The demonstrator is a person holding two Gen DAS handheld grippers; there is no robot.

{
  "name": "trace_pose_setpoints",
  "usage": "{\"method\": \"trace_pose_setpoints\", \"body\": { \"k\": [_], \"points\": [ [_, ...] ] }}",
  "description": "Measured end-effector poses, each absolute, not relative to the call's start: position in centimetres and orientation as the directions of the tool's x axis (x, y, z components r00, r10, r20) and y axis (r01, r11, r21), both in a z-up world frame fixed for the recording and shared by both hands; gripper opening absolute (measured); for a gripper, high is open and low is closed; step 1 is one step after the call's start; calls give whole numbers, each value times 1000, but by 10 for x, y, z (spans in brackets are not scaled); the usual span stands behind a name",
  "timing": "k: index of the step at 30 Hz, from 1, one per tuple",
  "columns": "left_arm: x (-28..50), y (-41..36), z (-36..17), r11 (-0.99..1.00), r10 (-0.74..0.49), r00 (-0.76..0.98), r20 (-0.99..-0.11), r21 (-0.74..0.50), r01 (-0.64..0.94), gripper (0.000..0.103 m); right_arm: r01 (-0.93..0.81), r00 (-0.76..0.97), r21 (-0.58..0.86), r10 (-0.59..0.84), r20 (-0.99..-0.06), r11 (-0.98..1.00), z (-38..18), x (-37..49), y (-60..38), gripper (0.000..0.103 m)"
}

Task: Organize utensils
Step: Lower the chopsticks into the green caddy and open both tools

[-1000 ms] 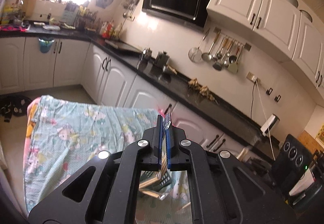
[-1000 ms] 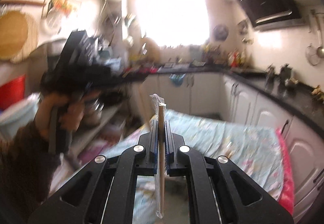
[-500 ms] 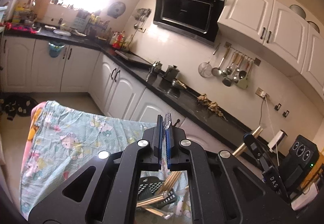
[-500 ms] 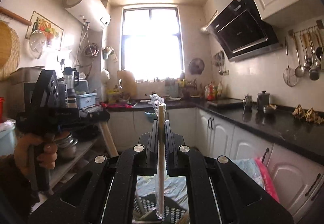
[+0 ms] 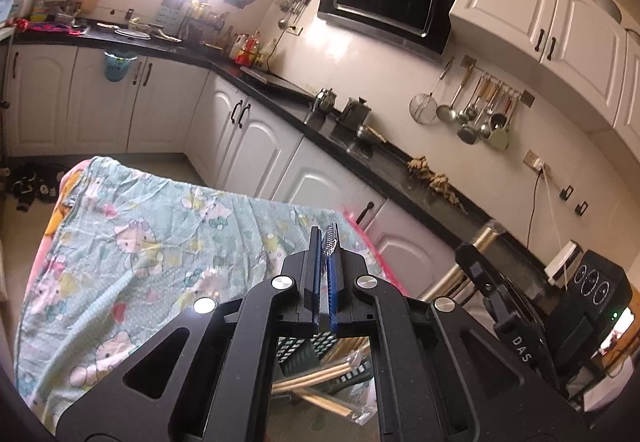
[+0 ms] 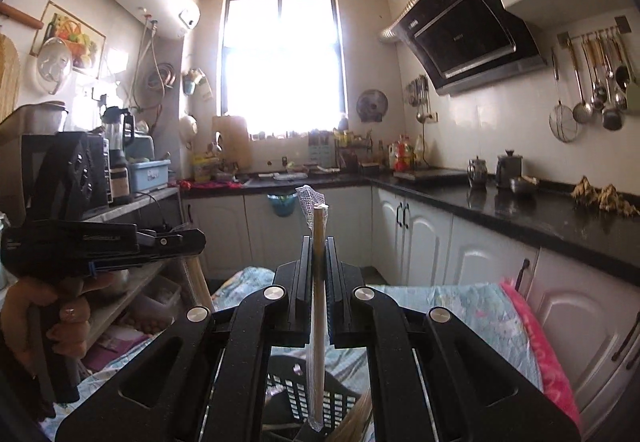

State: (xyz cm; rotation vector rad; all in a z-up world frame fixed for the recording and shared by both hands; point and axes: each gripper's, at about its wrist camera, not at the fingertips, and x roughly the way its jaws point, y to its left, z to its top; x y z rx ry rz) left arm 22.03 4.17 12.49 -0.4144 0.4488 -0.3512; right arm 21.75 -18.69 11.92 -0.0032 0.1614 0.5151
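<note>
Pinching wrapped chopsticks (image 6: 318, 282) upright at mid-length, clear sleeve crumpled above the tip, lower end hanging just over a black perforated basket (image 6: 296, 394) on a table draped in a cartoon-print cloth (image 6: 460, 306). Clamped there by the right gripper (image 6: 318, 242), closed tight on the sticks with no gap on either side. Looks like the drop-in step of the sorting job, with more loose chopsticks (image 5: 316, 382) already lying crosswise in the basket. To do it well: bring the lower end inside the basket's rim first, keep the sticks near vertical, then ease the grip for a straight slide down, no snagging on the holes or on the sticks below; probably best to steer clear of the other hand's load on the way. Over on the left, gripped by a hand (image 6: 48, 318), the left gripper (image 5: 325, 242), likewise closed down narrow, nipping a strip of crinkled clear film (image 5: 331, 242) at its tips; seems to carry a 2nd wrapped pair by that film, judging by pale sticks dangling beneath it in the right wrist view, though hard to confirm. Beyond, a black counter (image 6: 520, 210), white cabinets (image 6: 420, 234) and a bright window (image 6: 280, 54).
</note>
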Motion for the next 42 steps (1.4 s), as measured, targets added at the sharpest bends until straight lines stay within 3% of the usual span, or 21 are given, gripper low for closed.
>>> {"method": "trace_pose_setpoints", "body": {
  "k": [8,9,10,12,14,19,30,42],
  "points": [
    [223,33,102,872,-409,820,-399,-436,223,1,-445,861,59,445,-247,893,93,227,-174,7],
    [223,33,101,874,-408,819,-404,-432,222,4,-439,860,64,440,-258,896,91,228,-174,7],
    [222,32,100,876,-406,817,-411,-429,219,13,-435,858,69,437,-268,898,89,229,-174,8],
    [220,33,100,876,-408,814,-414,-429,221,31,-425,859,88,432,-276,901,87,228,-176,20],
    [218,33,101,883,-399,816,-418,-415,219,35,-422,859,107,434,-270,900,88,225,-178,37],
    [212,36,104,890,-386,821,-421,-405,210,58,-416,857,125,434,-278,901,94,219,-187,48],
    [196,40,119,912,-339,848,-408,-365,189,91,-410,858,107,423,-293,906,104,199,-191,62],
    [162,43,128,924,-304,865,-398,-343,167,92,-408,871,53,406,-276,912,112,162,-191,88]
  ]
}}
